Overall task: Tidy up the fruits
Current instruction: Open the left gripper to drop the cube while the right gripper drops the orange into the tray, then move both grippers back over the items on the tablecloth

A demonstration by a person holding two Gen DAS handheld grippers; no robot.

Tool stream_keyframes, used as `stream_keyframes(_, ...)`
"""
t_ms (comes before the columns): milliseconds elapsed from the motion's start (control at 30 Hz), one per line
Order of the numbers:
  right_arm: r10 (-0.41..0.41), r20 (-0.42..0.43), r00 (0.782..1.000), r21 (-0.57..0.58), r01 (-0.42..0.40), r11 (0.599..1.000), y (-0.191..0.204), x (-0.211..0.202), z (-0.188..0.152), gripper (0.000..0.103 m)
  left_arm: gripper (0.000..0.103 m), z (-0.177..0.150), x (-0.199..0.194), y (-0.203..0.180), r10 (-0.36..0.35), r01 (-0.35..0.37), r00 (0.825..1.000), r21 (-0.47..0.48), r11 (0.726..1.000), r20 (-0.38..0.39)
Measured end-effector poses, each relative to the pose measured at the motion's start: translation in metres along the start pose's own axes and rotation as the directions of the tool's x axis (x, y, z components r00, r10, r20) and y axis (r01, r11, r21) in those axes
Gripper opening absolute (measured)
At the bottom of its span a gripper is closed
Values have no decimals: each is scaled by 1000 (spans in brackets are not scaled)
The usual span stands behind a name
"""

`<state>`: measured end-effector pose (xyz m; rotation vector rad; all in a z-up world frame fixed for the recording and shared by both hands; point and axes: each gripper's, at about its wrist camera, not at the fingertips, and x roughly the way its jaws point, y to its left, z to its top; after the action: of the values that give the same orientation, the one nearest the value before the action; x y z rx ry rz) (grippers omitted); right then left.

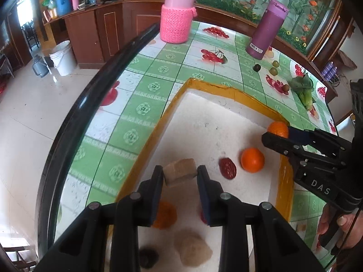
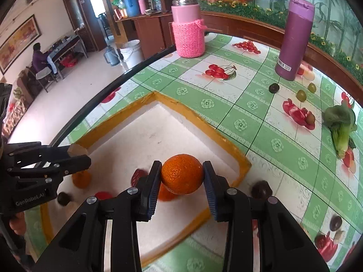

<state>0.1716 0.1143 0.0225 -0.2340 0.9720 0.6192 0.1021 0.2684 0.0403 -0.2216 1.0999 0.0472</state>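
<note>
My left gripper (image 1: pixel 180 173) is shut on a tan cube-shaped fruit piece (image 1: pixel 179 172) and holds it above the white tray (image 1: pixel 199 117) with the yellow rim. My right gripper (image 2: pixel 182 174) is shut on an orange (image 2: pixel 182 174) above the tray's right side; the held orange also shows in the left wrist view (image 1: pixel 278 129). In the tray lie another orange (image 1: pixel 252 160), a dark red fruit (image 1: pixel 227 168), a beige lump (image 1: pixel 192 247), a dark round fruit (image 1: pixel 148 258) and a blurred orange piece (image 1: pixel 164 215).
On the green fruit-print tablecloth stand a pink knitted-sleeve jar (image 1: pixel 177 18) and a purple bottle (image 1: pixel 266 29). Small green and dark fruits (image 2: pixel 301 95) and a leafy vegetable (image 2: pixel 340 124) lie at the right. A dark fruit (image 2: pixel 261 189) lies outside the tray. The table's black edge (image 1: pixel 95 95) runs at the left.
</note>
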Motion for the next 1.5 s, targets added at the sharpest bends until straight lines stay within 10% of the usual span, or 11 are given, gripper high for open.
stream_keyframes(767, -22, -47, 999, -30, 20, 999, -8, 33, 4, 43, 48, 5, 35, -10, 73, -71, 997, 60, 996, -37)
stream_keyframes(1500, -2, 48, 999, 1, 2, 1000, 8, -72, -68, 56, 68, -45, -34, -13, 81, -80, 995, -22, 997, 56)
